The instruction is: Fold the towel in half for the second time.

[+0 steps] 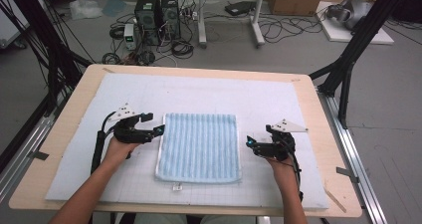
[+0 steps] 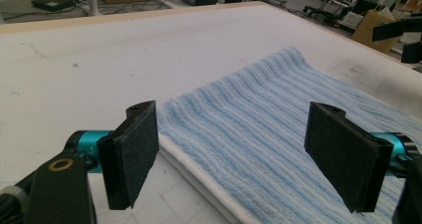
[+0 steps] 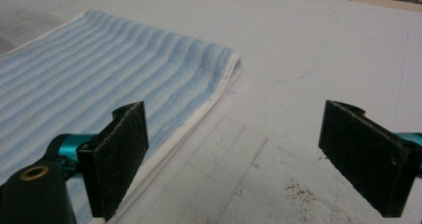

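A folded blue striped towel (image 1: 200,145) with a white edge lies flat in the middle of the white mat (image 1: 199,94). My left gripper (image 1: 160,129) stands open at the towel's left edge, its jaws straddling that edge over the towel (image 2: 259,129). My right gripper (image 1: 249,144) is open just off the towel's right edge, a small gap away. In the right gripper view the towel (image 3: 99,69) lies to the left, and the left pad (image 3: 119,154) hangs over its white border. Nothing is held by either gripper (image 2: 239,159) (image 3: 239,159).
The mat covers a wooden table (image 1: 69,114) whose edges show all round. A small white tag (image 1: 176,187) lies just below the towel. Black frame posts stand at the table's left and right; computers and cables sit on the floor beyond.
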Action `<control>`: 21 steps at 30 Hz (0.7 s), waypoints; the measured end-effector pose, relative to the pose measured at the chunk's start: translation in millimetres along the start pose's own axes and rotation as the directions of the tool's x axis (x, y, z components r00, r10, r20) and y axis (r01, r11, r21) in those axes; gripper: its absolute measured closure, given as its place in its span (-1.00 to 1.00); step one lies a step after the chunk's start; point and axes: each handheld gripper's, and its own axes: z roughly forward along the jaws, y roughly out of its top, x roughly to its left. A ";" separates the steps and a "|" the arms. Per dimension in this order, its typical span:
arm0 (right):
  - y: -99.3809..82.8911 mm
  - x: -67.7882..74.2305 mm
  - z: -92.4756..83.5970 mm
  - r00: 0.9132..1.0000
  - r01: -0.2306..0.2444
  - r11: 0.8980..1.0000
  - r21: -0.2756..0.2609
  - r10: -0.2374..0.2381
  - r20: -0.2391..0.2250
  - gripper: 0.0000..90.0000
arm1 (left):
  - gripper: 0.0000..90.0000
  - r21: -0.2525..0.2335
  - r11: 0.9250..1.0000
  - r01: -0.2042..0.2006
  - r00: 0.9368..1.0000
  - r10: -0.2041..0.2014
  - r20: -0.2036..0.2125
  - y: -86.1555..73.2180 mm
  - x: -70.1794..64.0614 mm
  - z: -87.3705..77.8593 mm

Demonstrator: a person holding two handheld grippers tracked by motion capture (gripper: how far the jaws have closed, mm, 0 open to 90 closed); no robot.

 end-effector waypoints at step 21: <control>-0.5 1.8 1.7 1.000 0.002 1.000 0.021 -0.002 -0.010 -0.74 | -0.45 0.058 0.997 0.044 0.997 -0.040 -0.073 11.7 18.0 8.2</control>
